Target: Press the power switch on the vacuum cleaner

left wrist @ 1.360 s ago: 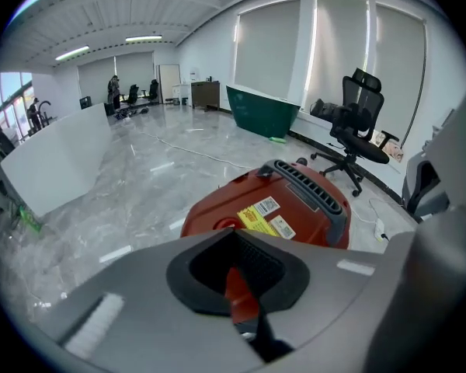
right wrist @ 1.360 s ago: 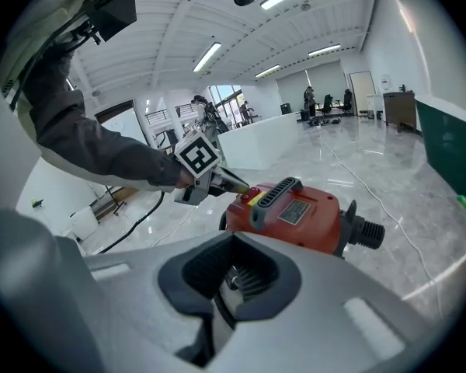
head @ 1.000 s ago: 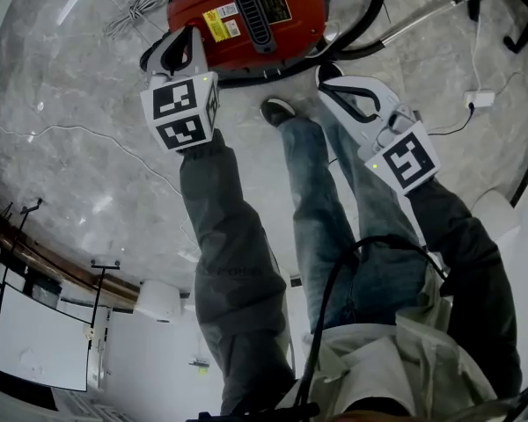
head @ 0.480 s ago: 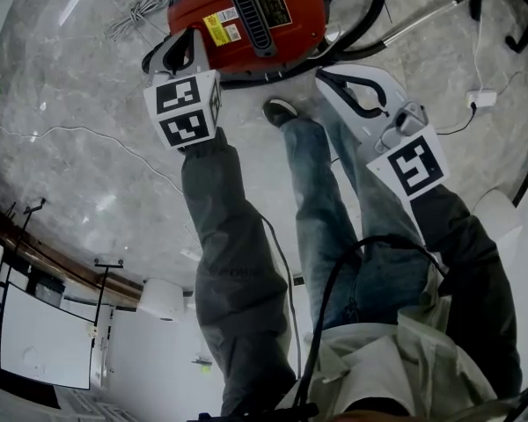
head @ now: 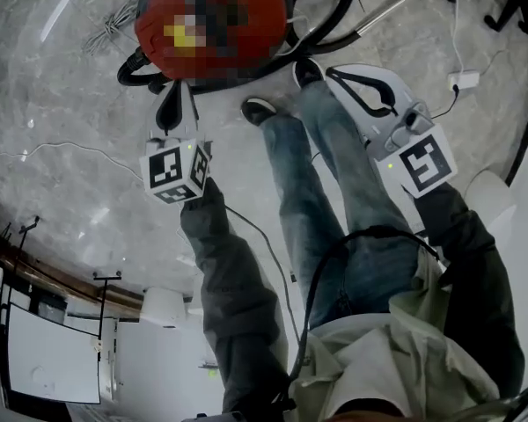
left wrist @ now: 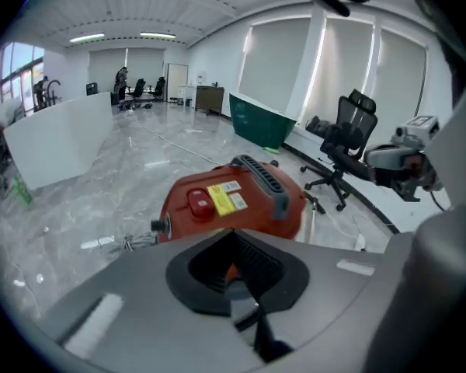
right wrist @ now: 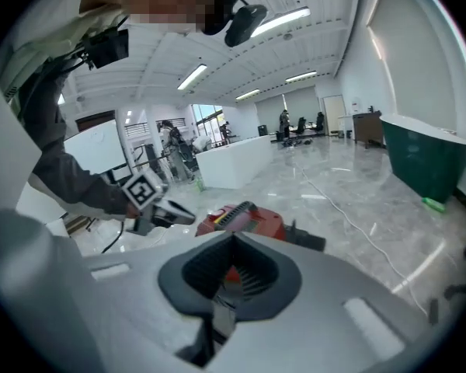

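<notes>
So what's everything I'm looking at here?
vacuum cleaner: one, red, on the floor
power switch: one, red, on the vacuum cleaner's top
hose: one, black, looped beside the vacuum cleaner
wand: one, metal, lying past the hose
cable bundle: one, grey, on the floor on the other side
adapter: one, white, on the floor near the wand
office chair: one, black, by the windows
container: one, green, by the windows
legs: two, blue jeans, beside the vacuum cleaner
left gripper: one, grey, jaws shut, empty, facing the vacuum cleaner
right gripper: one, white-grey, jaws shut, empty
</notes>
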### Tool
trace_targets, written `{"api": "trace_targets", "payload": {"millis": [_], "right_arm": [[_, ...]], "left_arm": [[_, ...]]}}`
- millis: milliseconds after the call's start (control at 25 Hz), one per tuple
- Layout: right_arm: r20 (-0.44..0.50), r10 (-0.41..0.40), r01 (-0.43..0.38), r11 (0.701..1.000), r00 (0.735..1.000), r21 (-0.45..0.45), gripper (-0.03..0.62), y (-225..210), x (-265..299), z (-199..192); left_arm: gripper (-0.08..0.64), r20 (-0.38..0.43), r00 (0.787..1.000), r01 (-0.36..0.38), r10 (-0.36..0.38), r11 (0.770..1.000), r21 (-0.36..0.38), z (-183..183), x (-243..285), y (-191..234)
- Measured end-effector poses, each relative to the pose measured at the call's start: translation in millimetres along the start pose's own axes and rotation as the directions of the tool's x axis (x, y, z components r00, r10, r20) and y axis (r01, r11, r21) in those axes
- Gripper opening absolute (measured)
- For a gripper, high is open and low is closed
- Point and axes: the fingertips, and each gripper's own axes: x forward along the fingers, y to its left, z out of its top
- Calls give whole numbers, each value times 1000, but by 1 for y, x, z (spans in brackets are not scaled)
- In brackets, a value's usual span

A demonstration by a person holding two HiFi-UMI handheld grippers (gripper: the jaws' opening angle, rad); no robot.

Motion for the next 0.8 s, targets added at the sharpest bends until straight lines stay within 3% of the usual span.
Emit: {"api": "trace_targets", "payload": {"millis": [80, 160, 280, 440, 520, 640, 800], "right_arm": [[-9, -89, 89, 994, 996, 68, 0, -31, -40, -18], [-19, -151, 152, 986, 988, 73, 0, -59, -82, -35], [-44, -204, 206, 978, 978, 39, 0, -87, -147, -62], [-97, -248, 249, 968, 964, -3, 0, -94, -221, -88], [-109, -263, 264, 964, 959, 1, 0, -86, -249, -95], [-103, -261, 264, 964, 960, 20, 0, -64, -292, -106], [-8, -203, 203, 978, 979, 34, 0, -12, -345, -101]], "left_arm": [[-6, 29, 999, 14, -12, 997, -74, -25, -35, -30], [-6, 68, 998, 4, 8, 984, -177, -43, -75, -58], [-5, 148, 985, -30, 84, 943, -331, -54, -130, -93], [-5, 225, 959, -59, 173, 896, -439, -49, -170, -132], [-5, 269, 949, -26, 164, 892, -452, -40, -177, -158], [-5, 311, 945, 34, 106, 911, -411, -28, -189, -209], [-5, 384, 919, 61, 89, 930, -361, -15, -221, -277]]}}
